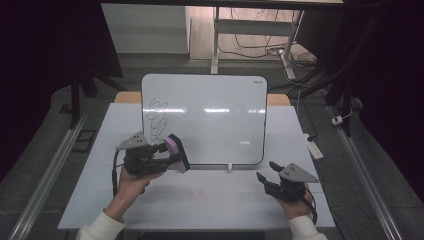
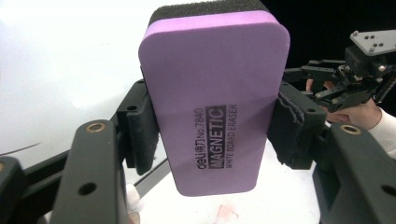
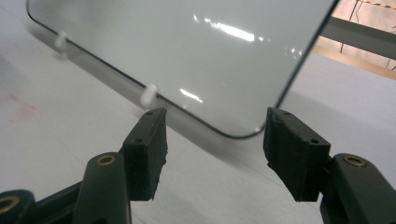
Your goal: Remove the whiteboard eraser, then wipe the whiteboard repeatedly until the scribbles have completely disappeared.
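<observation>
On the table [image 1: 100,200] a whiteboard [image 1: 215,125] stands propped at the middle, leaning back toward the far side. A scribble [image 1: 159,116] sits on the board's left part. The left gripper [image 1: 170,155] is at the board's near left corner, holding an eraser [image 1: 176,152] between its jaws, just in front of the board's lower edge. The right gripper [image 1: 267,172] lies near the board's near right corner, apart from it, jaws spread with nothing between them

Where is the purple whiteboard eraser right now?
In the high view the purple eraser is clamped in the left gripper, held at the lower left of the whiteboard, just below the black scribble.
</observation>
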The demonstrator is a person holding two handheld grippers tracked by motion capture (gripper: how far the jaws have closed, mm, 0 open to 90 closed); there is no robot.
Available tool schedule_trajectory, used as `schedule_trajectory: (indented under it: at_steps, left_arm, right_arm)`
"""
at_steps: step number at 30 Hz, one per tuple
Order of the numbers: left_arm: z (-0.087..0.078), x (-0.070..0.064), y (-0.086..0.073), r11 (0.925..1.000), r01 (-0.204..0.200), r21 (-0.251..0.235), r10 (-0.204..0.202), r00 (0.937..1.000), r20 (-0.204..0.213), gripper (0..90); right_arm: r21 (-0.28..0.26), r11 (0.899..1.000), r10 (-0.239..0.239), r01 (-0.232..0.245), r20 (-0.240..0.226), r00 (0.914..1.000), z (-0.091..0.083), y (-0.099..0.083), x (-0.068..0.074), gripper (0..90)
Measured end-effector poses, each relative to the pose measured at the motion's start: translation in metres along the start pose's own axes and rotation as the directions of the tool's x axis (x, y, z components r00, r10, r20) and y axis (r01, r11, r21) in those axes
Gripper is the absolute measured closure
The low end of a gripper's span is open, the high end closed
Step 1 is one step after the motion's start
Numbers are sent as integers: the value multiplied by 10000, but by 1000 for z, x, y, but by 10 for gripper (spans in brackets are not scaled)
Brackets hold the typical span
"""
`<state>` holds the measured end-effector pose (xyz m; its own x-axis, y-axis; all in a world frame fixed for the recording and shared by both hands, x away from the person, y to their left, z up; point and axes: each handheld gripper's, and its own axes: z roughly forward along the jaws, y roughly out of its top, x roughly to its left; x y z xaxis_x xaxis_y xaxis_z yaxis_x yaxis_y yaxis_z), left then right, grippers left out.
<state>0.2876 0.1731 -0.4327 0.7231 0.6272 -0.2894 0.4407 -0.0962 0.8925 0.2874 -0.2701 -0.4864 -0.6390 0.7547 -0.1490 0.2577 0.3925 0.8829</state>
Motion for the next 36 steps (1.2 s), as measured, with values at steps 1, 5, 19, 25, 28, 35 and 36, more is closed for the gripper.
schedule_trajectory:
  at_steps: [1,5,19,25,28,35,36]
  left_arm:
    - [-2,2,1,10000,-47,12,47,9999,-115,393]
    - [-6,5,2,9998,-177,46,179,9990,-415,394]
    - [-40,27,10,9996,-104,-274,57,9863,-1646,395]
    - [-55,36,13,9990,63,-449,-151,9798,-1994,396]
    - [-60,39,14,9989,128,-442,-221,9757,-2180,396]
    - [-62,44,14,9995,80,-296,-155,9647,-2630,396]
    - [-61,45,13,9996,81,-266,-150,9629,-2694,396]
  right_arm:
    - [64,10000,-4,4,57,10000,0,-2,-2,393]
    - [169,9998,98,-101,142,9999,1,-6,-7,392]
    - [443,9987,244,-267,501,9984,4,-13,-17,385]
    - [433,9986,266,-292,589,9979,3,-14,-19,385]
    - [453,9986,230,-258,609,9979,4,-14,-19,384]
    - [484,9986,174,-204,623,9979,4,-14,-18,384]
    - [496,9986,157,-188,624,9979,5,-14,-18,384]
